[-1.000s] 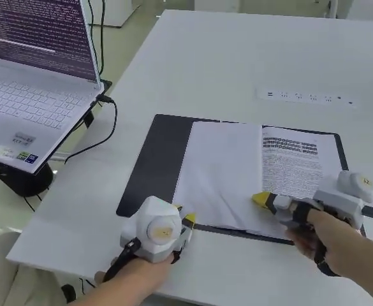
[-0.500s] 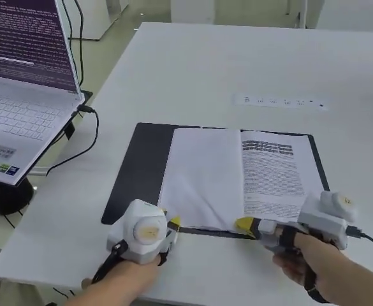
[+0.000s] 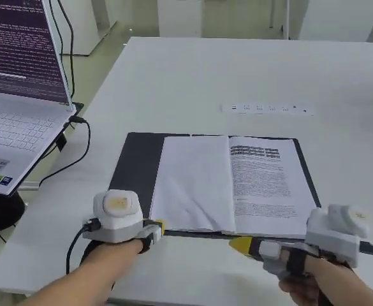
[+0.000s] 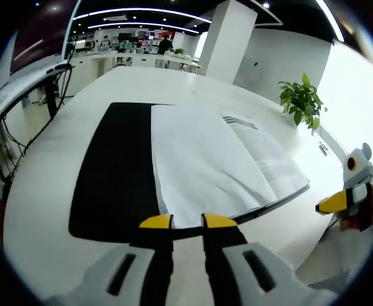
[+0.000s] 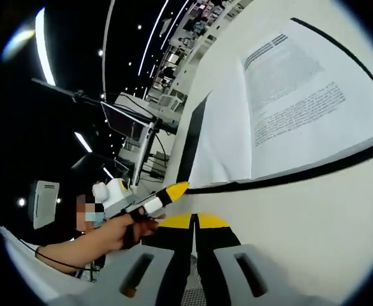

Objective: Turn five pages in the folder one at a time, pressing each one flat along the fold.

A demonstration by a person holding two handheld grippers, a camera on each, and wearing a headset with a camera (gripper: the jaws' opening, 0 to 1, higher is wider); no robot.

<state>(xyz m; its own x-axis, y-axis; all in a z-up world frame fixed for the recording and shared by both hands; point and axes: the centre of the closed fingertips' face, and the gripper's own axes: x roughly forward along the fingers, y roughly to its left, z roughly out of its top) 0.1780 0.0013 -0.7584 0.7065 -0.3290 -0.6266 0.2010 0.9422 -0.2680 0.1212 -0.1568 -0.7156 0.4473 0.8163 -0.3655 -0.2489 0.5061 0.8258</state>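
The left gripper (image 4: 187, 222) has its yellow-tipped jaws a narrow gap apart with nothing between them. The tips sit at the folder's (image 3: 138, 169) near edge, just under the bottom of the blank page (image 4: 199, 166); whether they touch it I cannot tell. The right gripper (image 5: 194, 220) has its jaws closed together on nothing and is just off the folder's near edge, below the printed page (image 5: 294, 95), over bare table (image 3: 192, 76). In the head view the left gripper (image 3: 157, 227) is at the folder's near left and the right gripper (image 3: 240, 244) at its near right, each in a hand. The folder lies open and flat, black cover showing left of the blank page. A power strip (image 3: 263, 108) lies beyond the folder and a laptop (image 3: 20, 95) stands open to its left.
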